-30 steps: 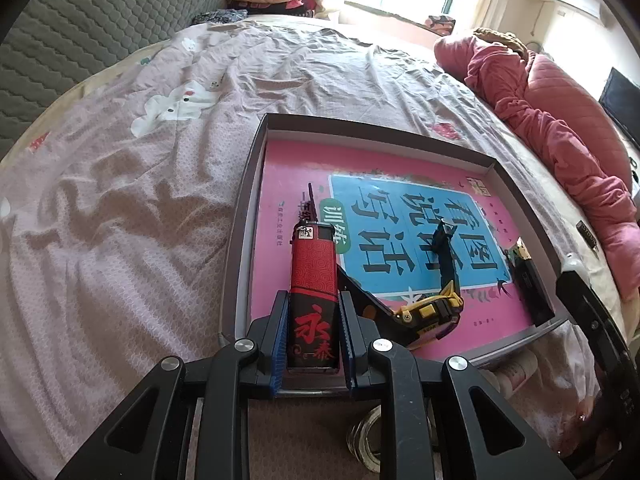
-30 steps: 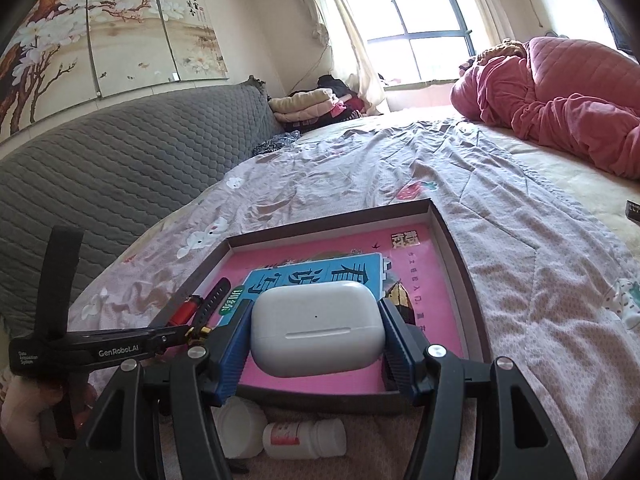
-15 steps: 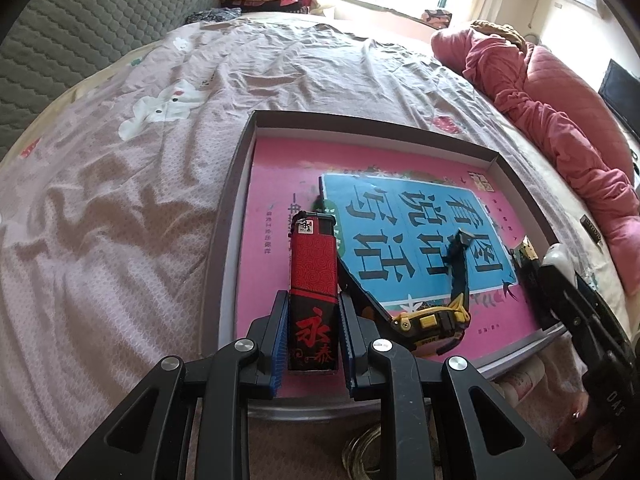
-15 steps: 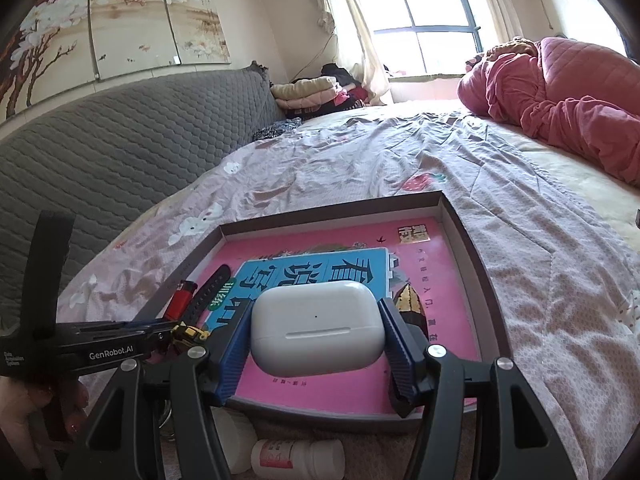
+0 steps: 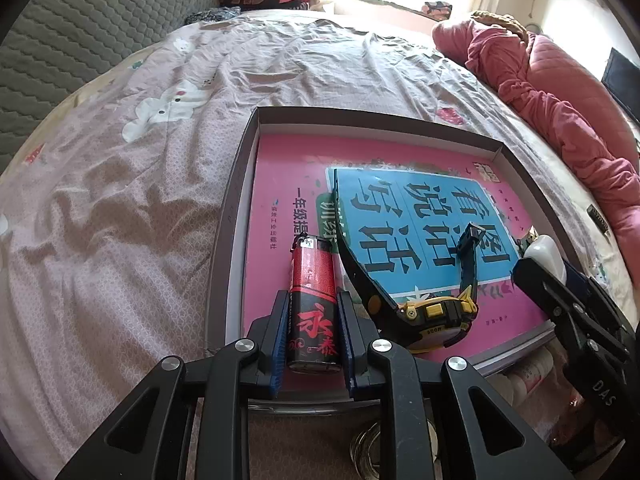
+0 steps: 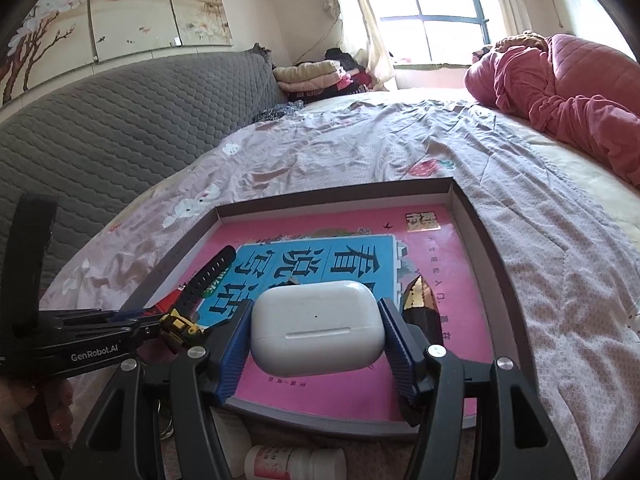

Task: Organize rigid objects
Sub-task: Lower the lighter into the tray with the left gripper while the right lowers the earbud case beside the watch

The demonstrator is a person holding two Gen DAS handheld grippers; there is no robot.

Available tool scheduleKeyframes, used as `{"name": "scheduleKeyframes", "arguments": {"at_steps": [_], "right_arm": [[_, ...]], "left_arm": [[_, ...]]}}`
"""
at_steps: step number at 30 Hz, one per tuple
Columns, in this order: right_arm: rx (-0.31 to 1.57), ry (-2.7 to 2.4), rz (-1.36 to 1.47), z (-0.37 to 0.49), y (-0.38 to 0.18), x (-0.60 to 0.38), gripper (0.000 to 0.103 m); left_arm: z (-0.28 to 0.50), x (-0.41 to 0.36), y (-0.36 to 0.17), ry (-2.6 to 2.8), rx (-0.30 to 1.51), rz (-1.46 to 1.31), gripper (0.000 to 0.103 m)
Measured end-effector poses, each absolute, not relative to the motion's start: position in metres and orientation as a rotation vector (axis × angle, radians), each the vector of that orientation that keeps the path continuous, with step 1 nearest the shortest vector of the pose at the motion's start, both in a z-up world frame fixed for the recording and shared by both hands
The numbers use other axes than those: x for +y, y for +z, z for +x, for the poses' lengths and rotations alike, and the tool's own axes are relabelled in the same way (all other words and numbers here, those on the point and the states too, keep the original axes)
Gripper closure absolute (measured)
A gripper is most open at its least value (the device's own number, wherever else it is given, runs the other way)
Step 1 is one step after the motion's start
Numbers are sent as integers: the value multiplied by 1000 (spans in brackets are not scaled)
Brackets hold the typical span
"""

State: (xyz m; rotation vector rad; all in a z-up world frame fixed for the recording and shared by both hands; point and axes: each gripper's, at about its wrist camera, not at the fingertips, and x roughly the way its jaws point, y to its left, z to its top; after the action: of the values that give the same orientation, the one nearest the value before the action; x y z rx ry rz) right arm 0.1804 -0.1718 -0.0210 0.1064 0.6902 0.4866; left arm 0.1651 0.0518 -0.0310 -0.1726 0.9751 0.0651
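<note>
A red and black lighter (image 5: 313, 307) is pinched between the 2 blue pads of the left gripper (image 5: 312, 332), and it is held over the near-left corner of the shallow grey-rimmed box (image 5: 230, 216). The lighter's metal head is pointed away, toward the far rim. Just to its right, a yellow and black watch (image 5: 436, 312) is seen lying on the pink and blue book (image 5: 400, 216) that lines the box floor, its strap curled up over the blue panel.

Over on the other side, a white earbud case (image 6: 318, 328) is clamped across its width by the right gripper (image 6: 318, 334), fingers spread wide around it, above the near edge of the box and toward its right half. Open pink cover is left beyond the case, up to the far rim and the right wall (image 6: 476, 232).

Outside the near rim, a small white pill bottle (image 6: 296, 462) is seen lying on the bedsheet (image 5: 120, 208), and metal rings (image 5: 366, 446) are glimpsed beside it. The left gripper is caught side-on at the right camera's left edge, just beside the watch. Wide, wrinkled sheet is left free all round the box, with a pink quilt (image 6: 560, 84) heaped well apart at the far right.
</note>
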Motion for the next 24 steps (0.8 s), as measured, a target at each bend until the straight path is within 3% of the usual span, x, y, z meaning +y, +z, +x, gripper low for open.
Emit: {"name": "scheduleKeyframes", "arguments": {"at_steps": [24], "right_arm": [[768, 486, -23, 183, -24, -158, 42]], "left_arm": [[165, 46, -30, 48, 993, -146, 81]]}}
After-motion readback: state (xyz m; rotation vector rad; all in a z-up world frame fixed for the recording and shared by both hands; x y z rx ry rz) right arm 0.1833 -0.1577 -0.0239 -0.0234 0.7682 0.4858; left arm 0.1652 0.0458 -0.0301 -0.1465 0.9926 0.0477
